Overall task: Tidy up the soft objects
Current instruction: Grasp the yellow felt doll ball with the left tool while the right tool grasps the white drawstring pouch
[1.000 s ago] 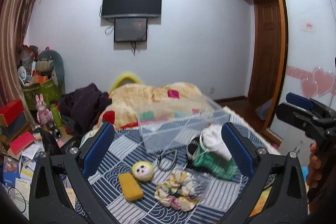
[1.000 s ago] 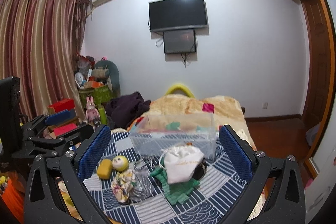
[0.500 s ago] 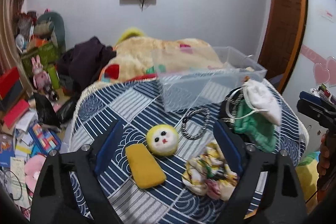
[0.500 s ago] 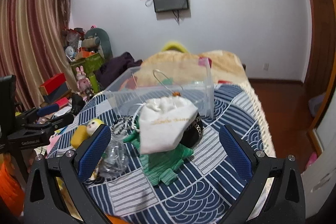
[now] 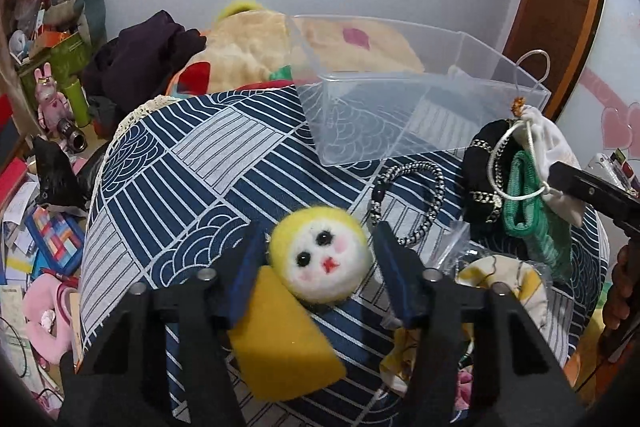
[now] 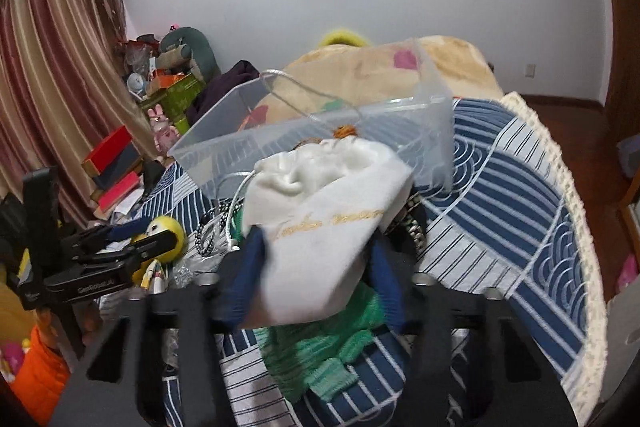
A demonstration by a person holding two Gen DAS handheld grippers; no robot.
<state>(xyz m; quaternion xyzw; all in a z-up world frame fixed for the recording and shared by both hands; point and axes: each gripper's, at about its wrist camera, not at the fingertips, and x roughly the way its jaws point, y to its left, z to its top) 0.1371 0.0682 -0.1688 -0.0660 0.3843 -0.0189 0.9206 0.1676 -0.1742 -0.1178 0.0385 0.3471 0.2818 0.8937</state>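
**Soft toys and pouches wait beside a clear bin on a patterned bedspread**

Soft items lie scattered across a navy-and-white patterned bedspread (image 5: 192, 163), in front of a clear plastic bin (image 5: 404, 107) at its far side. The left gripper (image 5: 318, 261) has just been closing, its blue jaws flanking a round yellow-and-white plush face (image 5: 320, 259) without visibly pressing it; a flat yellow sponge (image 5: 280, 343) lies just beneath, at the near edge. To the right sit a black-and-white braided cord loop (image 5: 416, 203), a floral fabric piece in clear wrap (image 5: 500, 287) and a black pouch with chain trim (image 5: 484, 167). The right gripper (image 6: 318, 263) has also just been closing, its jaws now against both sides of a white drawstring pouch (image 6: 324, 219), which rests on a green knitted item (image 6: 320, 347) just in front of the bin.
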